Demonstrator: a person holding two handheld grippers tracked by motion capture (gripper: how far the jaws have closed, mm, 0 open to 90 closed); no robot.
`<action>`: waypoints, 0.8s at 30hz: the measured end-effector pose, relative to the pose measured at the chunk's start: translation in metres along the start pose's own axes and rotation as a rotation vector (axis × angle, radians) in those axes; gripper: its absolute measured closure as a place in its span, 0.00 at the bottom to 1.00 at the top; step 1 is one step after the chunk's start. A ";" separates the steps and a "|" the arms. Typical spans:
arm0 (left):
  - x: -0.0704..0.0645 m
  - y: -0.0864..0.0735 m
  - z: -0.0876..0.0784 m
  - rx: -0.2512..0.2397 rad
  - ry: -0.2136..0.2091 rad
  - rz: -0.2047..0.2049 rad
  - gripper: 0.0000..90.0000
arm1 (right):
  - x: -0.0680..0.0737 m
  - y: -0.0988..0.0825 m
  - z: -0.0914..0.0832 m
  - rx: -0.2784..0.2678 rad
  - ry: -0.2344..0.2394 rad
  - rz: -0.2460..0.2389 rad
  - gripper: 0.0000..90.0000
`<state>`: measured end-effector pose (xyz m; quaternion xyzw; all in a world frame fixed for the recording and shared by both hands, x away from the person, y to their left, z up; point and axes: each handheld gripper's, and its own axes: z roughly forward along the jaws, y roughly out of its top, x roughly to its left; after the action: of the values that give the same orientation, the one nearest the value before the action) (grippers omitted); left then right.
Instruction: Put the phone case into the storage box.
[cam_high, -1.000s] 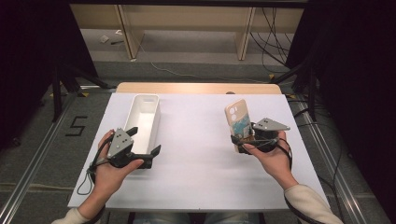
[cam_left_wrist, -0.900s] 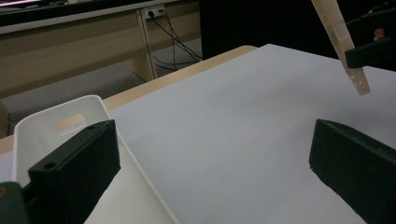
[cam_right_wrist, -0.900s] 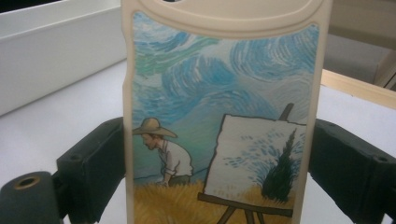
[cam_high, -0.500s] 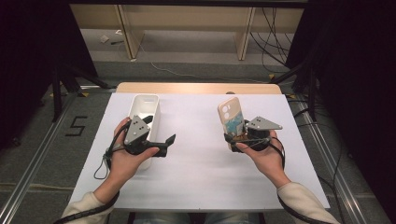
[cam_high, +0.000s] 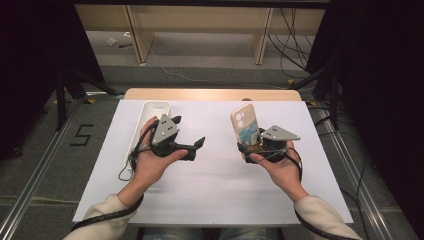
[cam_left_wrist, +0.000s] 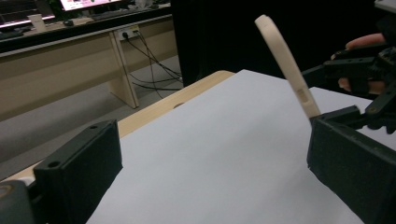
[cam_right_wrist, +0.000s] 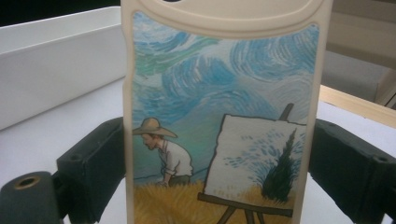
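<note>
Open left claw faces upright phone case

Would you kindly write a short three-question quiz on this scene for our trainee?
1. True or false: the right tool grips the phone case upright.
2. The left tool is: A) shut on the white tray; B) open and empty; C) holding a cable.
3. Fill in: in the right gripper view, the phone case picture shows a painter in a straw ____.

Key: 1 true; 2 B; 3 hat.
</note>
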<state>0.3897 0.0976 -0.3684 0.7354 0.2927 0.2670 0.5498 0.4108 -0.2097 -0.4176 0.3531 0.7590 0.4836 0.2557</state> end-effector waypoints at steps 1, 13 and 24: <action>-0.002 0.001 0.003 0.001 -0.006 0.002 0.04 | 0.001 0.000 0.000 0.002 0.004 -0.003 0.12; -0.021 0.016 0.026 0.008 -0.058 -0.011 0.05 | 0.011 0.000 0.007 0.003 0.026 -0.011 0.12; -0.025 0.025 0.041 0.008 -0.063 0.000 0.08 | 0.023 0.002 0.011 -0.011 0.047 -0.030 0.12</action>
<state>0.4053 0.0469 -0.3560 0.7457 0.2763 0.2426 0.5556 0.4054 -0.1852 -0.4209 0.3289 0.7673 0.4920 0.2471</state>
